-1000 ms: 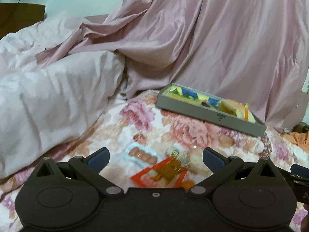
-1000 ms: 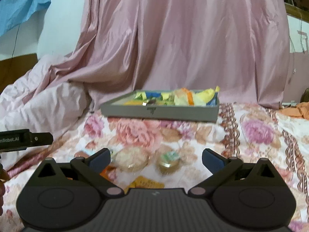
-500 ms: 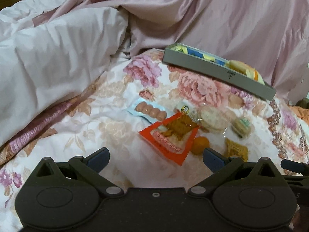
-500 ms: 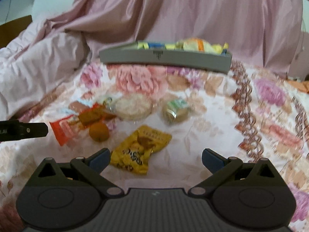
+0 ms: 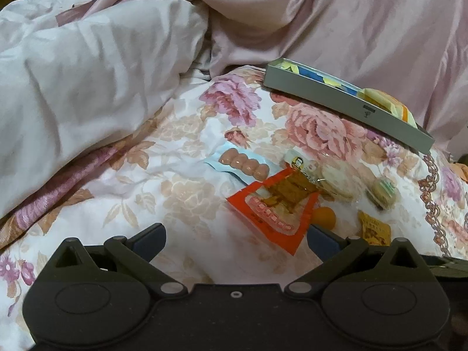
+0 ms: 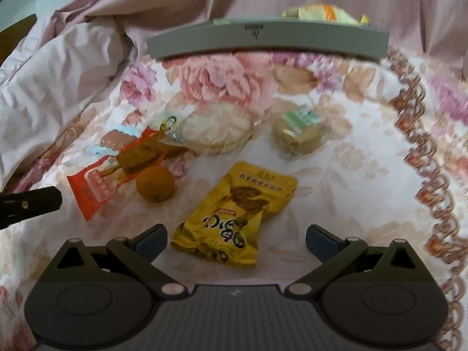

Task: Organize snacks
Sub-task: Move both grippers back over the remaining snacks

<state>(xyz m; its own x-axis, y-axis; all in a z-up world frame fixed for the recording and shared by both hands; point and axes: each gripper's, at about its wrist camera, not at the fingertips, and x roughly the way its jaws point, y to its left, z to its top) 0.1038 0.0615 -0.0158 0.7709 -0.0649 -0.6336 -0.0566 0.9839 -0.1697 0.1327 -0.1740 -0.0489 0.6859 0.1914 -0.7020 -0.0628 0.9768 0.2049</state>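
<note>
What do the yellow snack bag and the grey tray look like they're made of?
The yellow snack bag looks like glossy plastic film: it is crinkled and catches light. The grey tray seems to be matte card or plastic, with flat, dull, straight walls; which one I cannot tell.

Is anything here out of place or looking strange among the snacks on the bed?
Yes. Several snacks lie loose on the floral bedsheet instead of in the grey tray: a yellow snack packet, a red-orange packet and a small orange fruit. Nothing looks spilled or torn.
</note>
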